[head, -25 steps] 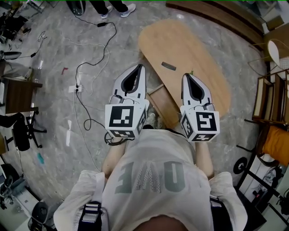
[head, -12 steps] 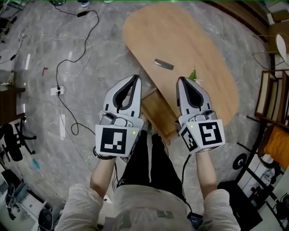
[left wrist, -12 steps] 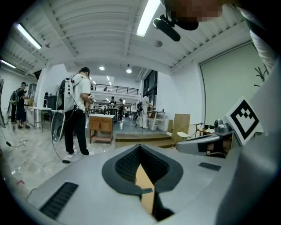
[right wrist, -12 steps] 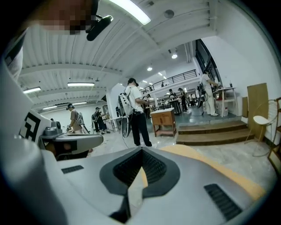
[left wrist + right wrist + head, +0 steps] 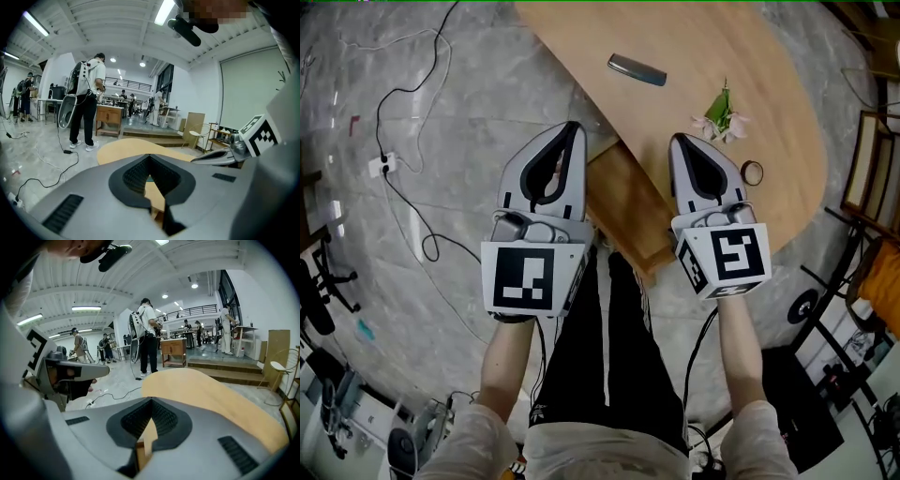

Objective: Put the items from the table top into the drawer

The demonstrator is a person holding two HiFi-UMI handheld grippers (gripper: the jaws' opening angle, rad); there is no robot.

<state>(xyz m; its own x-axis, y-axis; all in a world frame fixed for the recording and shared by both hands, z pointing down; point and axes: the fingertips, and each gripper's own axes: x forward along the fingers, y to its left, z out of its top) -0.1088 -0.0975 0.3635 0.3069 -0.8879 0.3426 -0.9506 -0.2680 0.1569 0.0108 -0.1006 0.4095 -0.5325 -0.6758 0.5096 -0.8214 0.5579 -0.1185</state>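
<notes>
Wood-topped oval table (image 5: pixel 769 56) fills the far right of the head view, and all three loose items lie on it, none in your tongs. A dark flat bar (image 5: pixel 637 69) rests at the far side of the top. A flower sprig (image 5: pixel 720 112) with green leaves and pale blooms lies to the right of it and nearer to you. A small dark ring (image 5: pixel 752 172) sits close to the table's near right edge, just beside your right tool.

Your left gripper (image 5: pixel 571 128) is held over the grey marble floor (image 5: pixel 441 103), its tips just left of the table's near edge. Its own view shows the two tips meeting with nothing between them, only the empty teardrop gap behind the tips.

Your right gripper (image 5: pixel 679 141) has its tips over the table's near edge, near the sprig but apart from it. Its jaws are likewise fully closed and hold nothing.

Between the two tools, below the table's near edge, stands the wooden drawer unit (image 5: pixel 628 206). Whether its drawer is pulled out cannot be told from these views.

A white power strip (image 5: pixel 379 166) lies on the floor well to the left. A person wearing a backpack (image 5: pixel 86 101) stands beyond the table's far side.
</notes>
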